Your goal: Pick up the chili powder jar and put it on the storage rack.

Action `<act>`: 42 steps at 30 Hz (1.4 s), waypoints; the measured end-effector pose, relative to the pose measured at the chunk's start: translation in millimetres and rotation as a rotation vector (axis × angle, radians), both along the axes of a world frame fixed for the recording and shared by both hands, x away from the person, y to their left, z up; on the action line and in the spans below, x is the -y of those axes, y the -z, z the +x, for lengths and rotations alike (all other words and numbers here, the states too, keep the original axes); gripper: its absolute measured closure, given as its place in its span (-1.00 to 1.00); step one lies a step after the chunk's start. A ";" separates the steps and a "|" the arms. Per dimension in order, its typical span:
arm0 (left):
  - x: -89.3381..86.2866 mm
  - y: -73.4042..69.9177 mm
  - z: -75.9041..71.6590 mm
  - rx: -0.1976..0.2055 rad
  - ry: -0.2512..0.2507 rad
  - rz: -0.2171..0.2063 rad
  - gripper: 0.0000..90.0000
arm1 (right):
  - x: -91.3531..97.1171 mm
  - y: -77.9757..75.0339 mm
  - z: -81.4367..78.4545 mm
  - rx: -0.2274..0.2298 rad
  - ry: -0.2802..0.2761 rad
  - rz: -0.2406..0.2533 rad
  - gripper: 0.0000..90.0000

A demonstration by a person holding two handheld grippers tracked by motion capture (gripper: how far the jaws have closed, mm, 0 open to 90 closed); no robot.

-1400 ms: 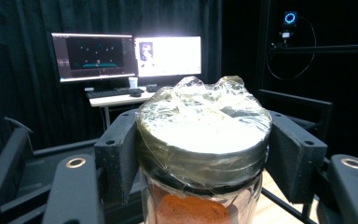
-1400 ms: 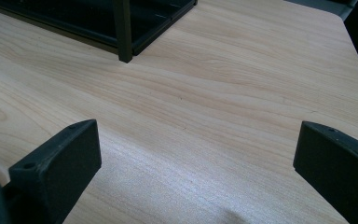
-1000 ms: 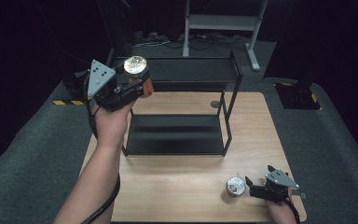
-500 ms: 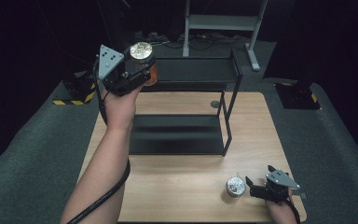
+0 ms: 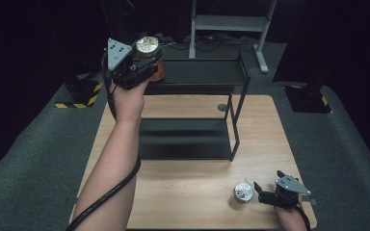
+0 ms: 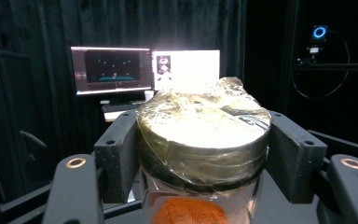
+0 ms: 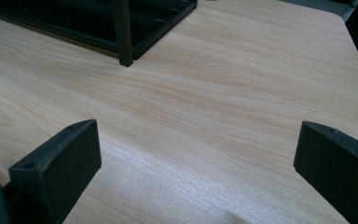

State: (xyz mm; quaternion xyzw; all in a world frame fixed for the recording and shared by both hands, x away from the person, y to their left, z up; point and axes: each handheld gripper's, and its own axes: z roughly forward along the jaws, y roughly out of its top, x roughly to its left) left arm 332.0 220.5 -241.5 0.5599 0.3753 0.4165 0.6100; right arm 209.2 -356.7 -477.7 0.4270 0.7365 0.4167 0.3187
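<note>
Jar (image 5: 148, 48) with a foil-wrapped lid and orange-brown contents rides in the left gripper (image 5: 139, 65), jaws clamped on either side just below the lid, raised at the left end of the black rack's (image 5: 197, 72) top shelf. The step in hand looks like placing it on that shelf; the next move would call for carrying it inward over the shelf, lowering it upright, then releasing. Two jars count in all: the second (image 5: 243, 192) stands on the tabletop (image 5: 188, 202) in front of the rack, just beside the right gripper (image 5: 265, 195), whose jaws are spread wide and hold nothing. One rack, two shelves.
</note>
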 end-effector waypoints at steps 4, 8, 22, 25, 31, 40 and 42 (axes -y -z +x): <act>2.2 2.6 2.9 -0.010 -0.005 -0.003 -0.24 | 0.1 0.6 -0.9 0.005 0.002 0.002 -1.00; 4.0 2.7 5.5 -0.014 -0.002 0.005 -0.24 | -0.3 0.8 -1.1 0.009 -0.003 -0.005 -1.00; 5.1 3.6 12.6 -0.043 -0.011 0.005 -0.24 | -0.8 0.4 -0.7 0.006 -0.004 -0.008 -1.00; 5.2 3.4 14.2 -0.045 -0.011 0.002 -0.24 | -0.6 0.4 -0.7 0.006 -0.005 -0.007 -1.00; 7.0 2.8 18.4 -0.049 -0.011 0.009 -0.24 | -1.1 0.1 -0.6 0.004 -0.004 -0.009 -1.00; 7.0 6.0 21.0 -0.043 -0.011 0.003 -0.25 | -1.4 0.2 -0.7 0.006 -0.005 -0.013 -1.00; 7.1 5.6 20.8 -0.044 -0.011 0.004 -0.25 | -1.3 0.2 -0.7 0.005 -0.004 -0.010 -1.00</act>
